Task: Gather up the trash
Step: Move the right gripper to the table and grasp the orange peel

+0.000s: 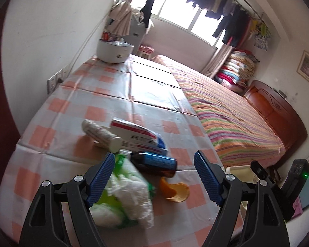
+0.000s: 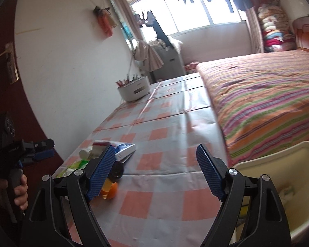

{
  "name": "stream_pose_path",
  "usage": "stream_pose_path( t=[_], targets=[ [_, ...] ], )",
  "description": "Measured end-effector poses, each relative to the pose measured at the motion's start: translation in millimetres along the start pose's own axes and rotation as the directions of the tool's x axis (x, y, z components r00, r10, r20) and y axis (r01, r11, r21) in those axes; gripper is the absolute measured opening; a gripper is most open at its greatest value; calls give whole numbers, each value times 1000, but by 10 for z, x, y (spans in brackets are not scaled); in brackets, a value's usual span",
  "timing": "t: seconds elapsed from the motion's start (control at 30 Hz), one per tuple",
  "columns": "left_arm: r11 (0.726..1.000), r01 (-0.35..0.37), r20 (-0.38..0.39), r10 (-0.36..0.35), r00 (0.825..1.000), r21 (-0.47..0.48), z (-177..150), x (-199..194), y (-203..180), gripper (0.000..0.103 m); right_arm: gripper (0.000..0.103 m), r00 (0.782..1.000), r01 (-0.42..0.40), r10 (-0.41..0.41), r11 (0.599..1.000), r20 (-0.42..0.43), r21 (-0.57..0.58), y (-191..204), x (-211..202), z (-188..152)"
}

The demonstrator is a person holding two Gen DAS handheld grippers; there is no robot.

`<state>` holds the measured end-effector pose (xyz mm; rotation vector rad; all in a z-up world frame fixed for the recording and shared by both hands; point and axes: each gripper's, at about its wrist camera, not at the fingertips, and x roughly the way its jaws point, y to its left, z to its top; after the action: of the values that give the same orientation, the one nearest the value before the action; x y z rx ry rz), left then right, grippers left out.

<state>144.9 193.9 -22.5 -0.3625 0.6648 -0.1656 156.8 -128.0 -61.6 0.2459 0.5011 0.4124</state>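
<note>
Trash lies on the checked tablecloth [image 1: 105,94]: a crumpled white and green tissue pack [image 1: 127,193], an orange peel [image 1: 175,189], a brown bottle with a blue label [image 1: 156,162], a red and white box [image 1: 138,135] and a white tube [image 1: 101,132]. My left gripper [image 1: 154,177] is open just above the tissue pack and the peel. My right gripper [image 2: 156,170] is open and empty over the table's front part, with the peel [image 2: 111,191], the bottle [image 2: 117,170] and the box [image 2: 123,149] by its left finger. A cream bin [image 2: 278,170] stands at the right, below the table edge.
A white round cooker [image 1: 114,50] stands at the far end of the table by the wall. A bed with a striped cover [image 1: 226,111] runs along the table's right side. The other hand-held gripper shows at the left in the right wrist view [image 2: 31,150].
</note>
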Motion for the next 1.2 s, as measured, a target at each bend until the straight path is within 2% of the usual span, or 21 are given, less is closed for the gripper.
stream_pose_path(
  t=[0.2, 0.43, 0.6, 0.73, 0.83, 0.87, 0.93, 1.0, 1.1, 1.17, 1.2],
  targets=[
    [997, -46, 16, 47, 999, -63, -47, -125, 411, 77, 80, 994, -87, 82, 994, -75, -60, 272, 173, -116],
    [991, -71, 20, 74, 997, -115, -109, -233, 727, 77, 80, 983, -140, 127, 985, -132, -99, 438, 297, -182],
    [993, -80, -6, 79, 997, -84, -165, -222, 768, 77, 80, 966, -187, 160, 975, -200, -121, 605, 456, -257],
    [996, -78, -33, 76, 997, -44, -255, -207, 761, 77, 80, 947, -227, 173, 957, -271, -182, 829, 577, -390],
    [997, -79, -54, 78, 996, -20, -327, -190, 765, 77, 80, 938, -235, 152, 939, -312, -250, 982, 644, -483],
    [997, -79, -59, 78, 995, -14, -351, -190, 767, 77, 78, 936, -237, 147, 934, -319, -268, 1020, 661, -503],
    [997, -80, -71, 79, 994, -6, -382, -175, 781, 77, 67, 933, -243, 137, 921, -334, -303, 1097, 698, -526],
    [997, -78, -82, 77, 994, -4, -410, -175, 791, 77, 62, 924, -257, 131, 909, -359, -328, 1149, 749, -530],
    [998, -66, -86, 66, 994, -6, -426, -183, 816, 77, 58, 913, -264, 102, 886, -394, -382, 1221, 846, -562],
    [999, -49, -90, 48, 995, -12, -425, -194, 812, 77, 51, 904, -259, 69, 873, -421, -413, 1235, 923, -598],
    [999, -35, -94, 33, 995, -14, -424, -191, 806, 77, 40, 899, -259, 58, 869, -434, -421, 1232, 959, -620]
  ],
)
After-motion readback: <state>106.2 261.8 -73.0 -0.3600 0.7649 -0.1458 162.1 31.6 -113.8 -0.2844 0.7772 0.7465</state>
